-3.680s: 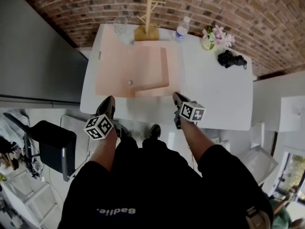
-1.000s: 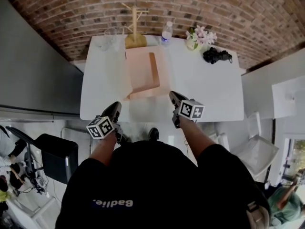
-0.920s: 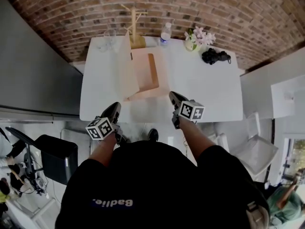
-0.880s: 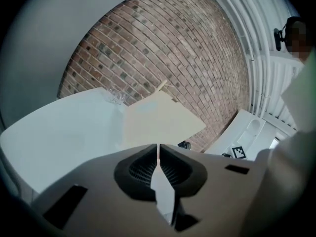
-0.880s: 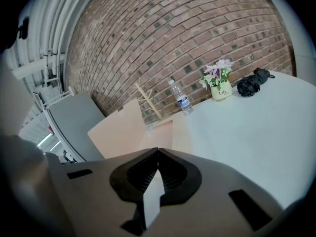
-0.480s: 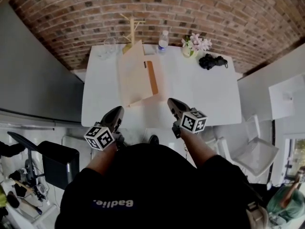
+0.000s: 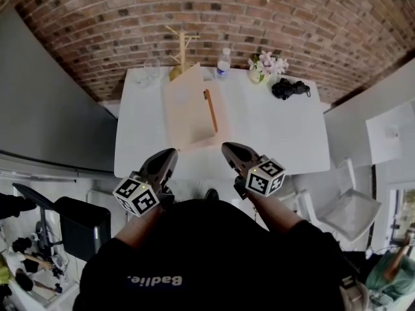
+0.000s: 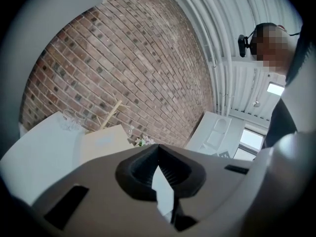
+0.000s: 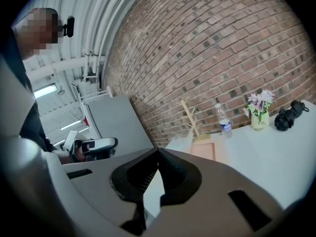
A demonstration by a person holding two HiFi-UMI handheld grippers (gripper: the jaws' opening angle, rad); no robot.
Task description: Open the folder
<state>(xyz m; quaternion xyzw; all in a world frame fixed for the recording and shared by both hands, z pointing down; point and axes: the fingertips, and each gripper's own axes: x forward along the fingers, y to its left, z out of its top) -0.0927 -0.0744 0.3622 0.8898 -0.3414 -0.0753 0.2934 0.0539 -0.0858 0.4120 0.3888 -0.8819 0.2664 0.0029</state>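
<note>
Four things stand behind the folder [image 7: 186, 105]; glass [image 7: 152, 67], rack [image 7: 181, 45], bottle [image 7: 224, 62], flowers [image 7: 270, 63].

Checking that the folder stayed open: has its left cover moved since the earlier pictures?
Yes. The folder cover has swung up and rightward, away from the glass and toward the flower vase.

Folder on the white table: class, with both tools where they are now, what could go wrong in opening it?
1. Both the left tool and the right tool are shut and clear of the folder. Its cover looks unheld and not lying flat open, so it could drop shut.
2. A glass, a wooden stand and a bottle stand right by its far edge; a swung cover might knock them over.
</note>
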